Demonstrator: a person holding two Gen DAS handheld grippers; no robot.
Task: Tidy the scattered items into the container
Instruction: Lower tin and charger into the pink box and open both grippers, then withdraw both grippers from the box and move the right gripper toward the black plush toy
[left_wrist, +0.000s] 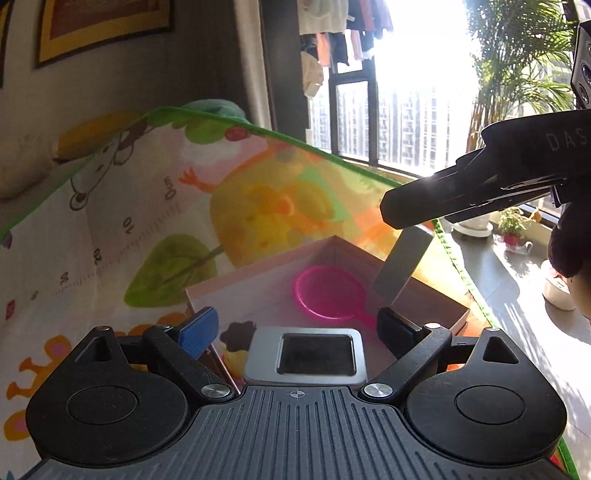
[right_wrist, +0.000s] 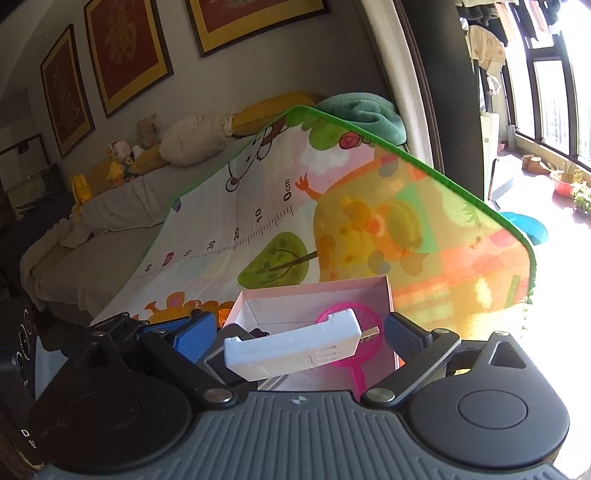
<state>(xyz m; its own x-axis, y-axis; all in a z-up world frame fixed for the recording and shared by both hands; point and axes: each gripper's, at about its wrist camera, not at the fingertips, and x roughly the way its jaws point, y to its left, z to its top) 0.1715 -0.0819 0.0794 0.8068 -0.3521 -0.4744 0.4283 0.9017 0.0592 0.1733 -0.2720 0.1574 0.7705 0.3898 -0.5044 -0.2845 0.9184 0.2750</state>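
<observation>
- Both claws of mine hang over the shallow pink cardboard box (right_wrist: 317, 291), which sits on the cartoon-printed play mat with the green edge (right_wrist: 258, 206).
- My right claw (right_wrist: 299, 338) has its fingers spread wide, blue pad (right_wrist: 195, 338) on one side and dark pad on the other, touching nothing; between them a white plastic USB charger block (right_wrist: 291, 349) is in mid-air above the box, tilted, its metal plug towards the dark pad.
- In the left wrist view that charger (left_wrist: 402, 264) shows as a grey slab just below my right claw's fingertip (left_wrist: 406, 210), above the box's far corner.
- My left claw (left_wrist: 295, 328) is released too, fingers apart; a flat silver metal tin with a dark square window (left_wrist: 306, 356) lies between them, untouched, at the box's near edge (left_wrist: 207, 295).
- A pink plastic round toy racket (left_wrist: 328, 295) lies flat inside the box.
</observation>
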